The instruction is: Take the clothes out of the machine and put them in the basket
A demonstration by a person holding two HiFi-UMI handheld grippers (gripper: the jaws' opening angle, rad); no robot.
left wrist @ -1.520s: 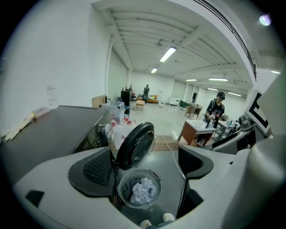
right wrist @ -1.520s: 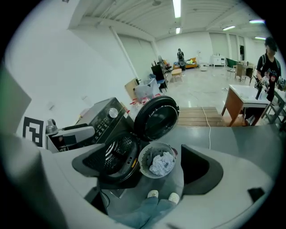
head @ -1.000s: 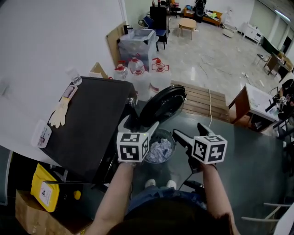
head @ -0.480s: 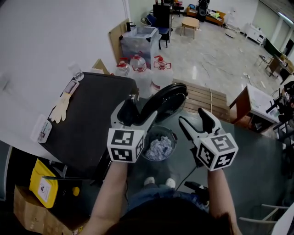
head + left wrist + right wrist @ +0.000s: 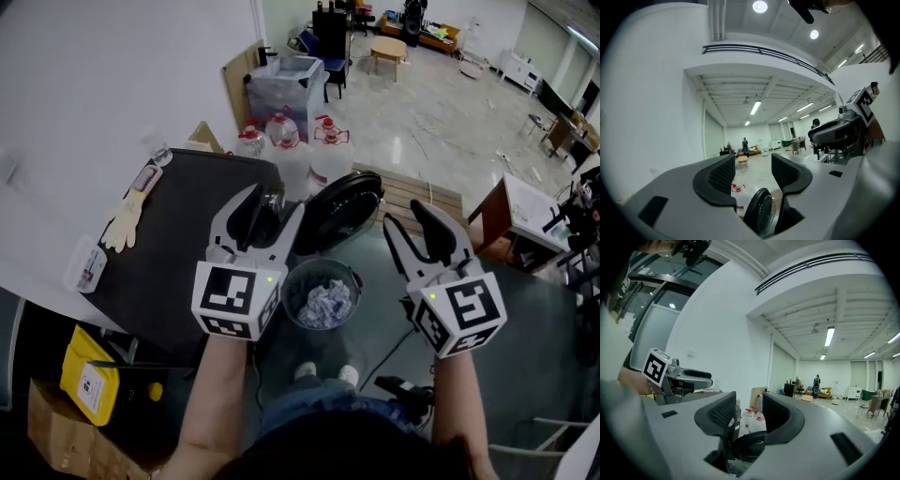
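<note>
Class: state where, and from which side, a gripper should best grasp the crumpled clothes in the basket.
Probably a raised fold atop the crumpled clothes, approached from above: the wall of the basket encloses the heap on every side, leaving only its open mouth.

A white wall (image 5: 112,66) runs along the left of a large hall with a pale, glossy floor (image 5: 441,122). A small wooden table (image 5: 384,45) and a dark cabinet (image 5: 326,33) stand far off; a wooden pallet (image 5: 411,208) lies nearer. Strip lights (image 5: 754,108) line the ceiling.
</note>
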